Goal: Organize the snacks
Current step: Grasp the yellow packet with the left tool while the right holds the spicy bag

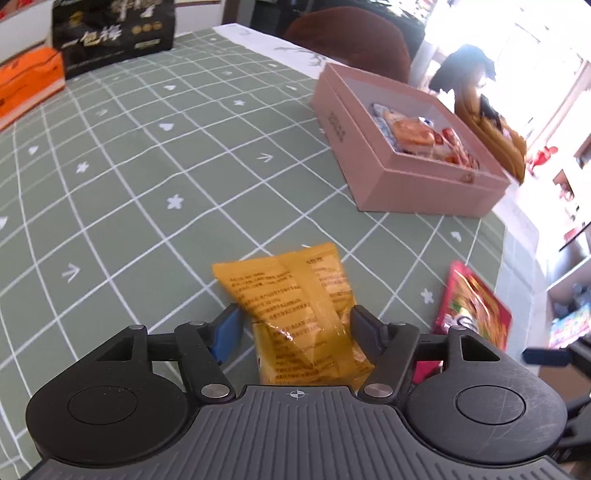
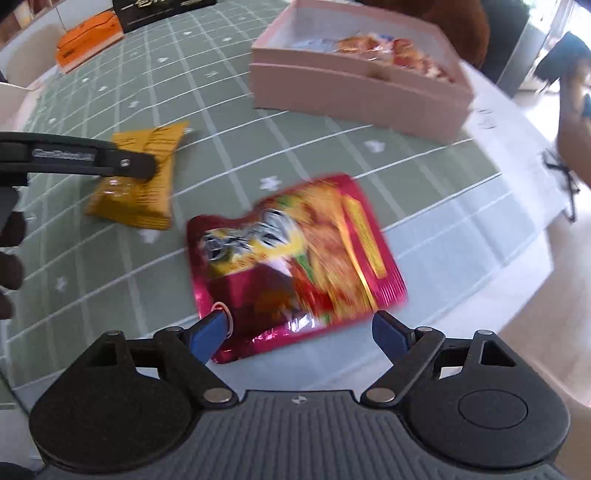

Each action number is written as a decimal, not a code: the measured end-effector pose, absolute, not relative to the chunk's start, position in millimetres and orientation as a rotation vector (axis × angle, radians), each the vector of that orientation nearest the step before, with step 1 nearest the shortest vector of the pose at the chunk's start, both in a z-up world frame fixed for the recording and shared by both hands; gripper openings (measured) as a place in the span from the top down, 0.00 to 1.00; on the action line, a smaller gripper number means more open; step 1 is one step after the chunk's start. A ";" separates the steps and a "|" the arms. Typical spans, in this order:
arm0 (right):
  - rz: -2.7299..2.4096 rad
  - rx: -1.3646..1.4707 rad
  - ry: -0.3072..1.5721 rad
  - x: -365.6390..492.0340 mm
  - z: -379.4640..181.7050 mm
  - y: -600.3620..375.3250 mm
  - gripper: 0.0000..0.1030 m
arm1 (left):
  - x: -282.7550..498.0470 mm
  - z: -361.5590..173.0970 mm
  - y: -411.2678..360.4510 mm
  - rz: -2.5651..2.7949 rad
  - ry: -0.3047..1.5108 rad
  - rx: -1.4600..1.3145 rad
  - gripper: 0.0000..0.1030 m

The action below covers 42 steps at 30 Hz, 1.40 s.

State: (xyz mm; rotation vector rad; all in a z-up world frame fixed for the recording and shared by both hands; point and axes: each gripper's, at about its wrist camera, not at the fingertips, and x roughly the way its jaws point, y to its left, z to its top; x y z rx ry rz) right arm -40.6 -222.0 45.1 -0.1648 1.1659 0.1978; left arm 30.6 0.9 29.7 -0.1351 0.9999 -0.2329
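Right wrist alone shows red packet [image 2: 295, 266] whole; both jaws wide, left straddling yellow packet [image 1: 295, 306].

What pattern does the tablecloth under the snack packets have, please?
The tablecloth is sage green with a white grid and small white symbols, clearest in the left wrist view.

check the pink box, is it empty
No, the pink box already holds several snack packets, orange and red ones showing above its rim.

Table under a grey-green cloth [image 1: 155, 184] gridded in white, bearing a yellow plastic snack packet [image 1: 295, 295], a red foil snack pouch [image 2: 295, 258], an open pink cardboard box [image 1: 399, 184], an orange carton [image 1: 26, 88], a black printed bag [image 1: 110, 33].
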 end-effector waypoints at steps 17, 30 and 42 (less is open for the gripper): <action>0.228 0.096 1.139 -29.6 47.7 -241.1 0.08 | -2.0 29.1 -6.3 -0.255 0.973 -0.055 0.39; 0.081 0.304 1.187 23.7 39.6 -227.8 0.03 | -25.8 30.4 9.1 -0.156 0.973 -0.123 0.39; 0.297 -0.171 1.107 26.0 25.4 -181.1 0.00 | -28.1 29.8 18.5 -0.174 0.954 -0.198 0.39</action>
